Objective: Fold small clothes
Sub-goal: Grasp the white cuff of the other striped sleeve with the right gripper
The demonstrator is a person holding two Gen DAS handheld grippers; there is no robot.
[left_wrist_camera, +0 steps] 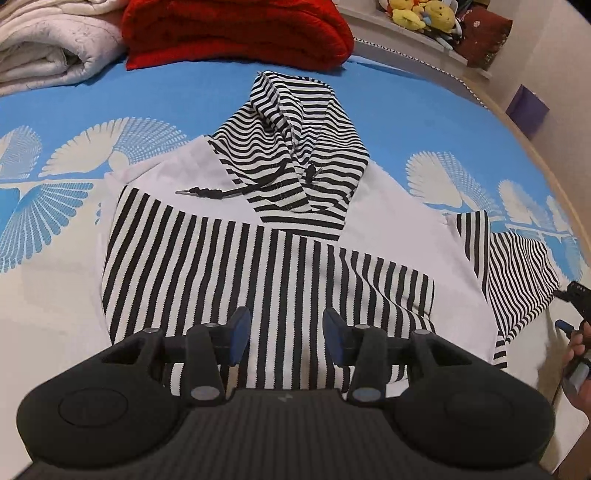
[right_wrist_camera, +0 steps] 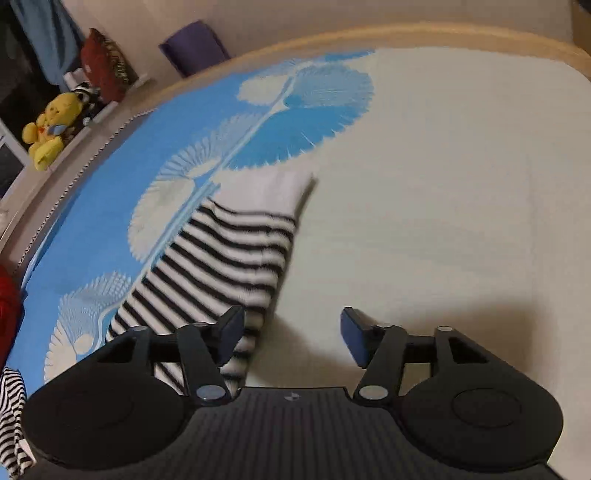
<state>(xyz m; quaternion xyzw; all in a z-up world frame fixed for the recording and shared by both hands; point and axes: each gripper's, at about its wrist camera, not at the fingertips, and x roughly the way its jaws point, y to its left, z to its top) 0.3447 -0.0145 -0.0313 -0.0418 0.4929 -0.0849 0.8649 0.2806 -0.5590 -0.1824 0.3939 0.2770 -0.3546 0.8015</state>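
Note:
A small black-and-white striped hoodie (left_wrist_camera: 280,258) lies flat on the bed, hood (left_wrist_camera: 295,147) pointing away, with one sleeve folded across its chest. My left gripper (left_wrist_camera: 286,338) is open and empty, just above the hoodie's lower hem. The other sleeve (left_wrist_camera: 517,273) lies out to the right. In the right wrist view that striped sleeve (right_wrist_camera: 221,266) with its white cuff stretches away from me. My right gripper (right_wrist_camera: 291,338) is open and empty, with its left finger (right_wrist_camera: 231,336) over the sleeve's near end.
The bed sheet (left_wrist_camera: 424,122) is blue and white with fan patterns. A red blanket (left_wrist_camera: 236,33) and a folded white quilt (left_wrist_camera: 48,48) lie at the far side. Yellow plush toys (right_wrist_camera: 51,129) sit on a shelf past the bed's edge (right_wrist_camera: 406,37).

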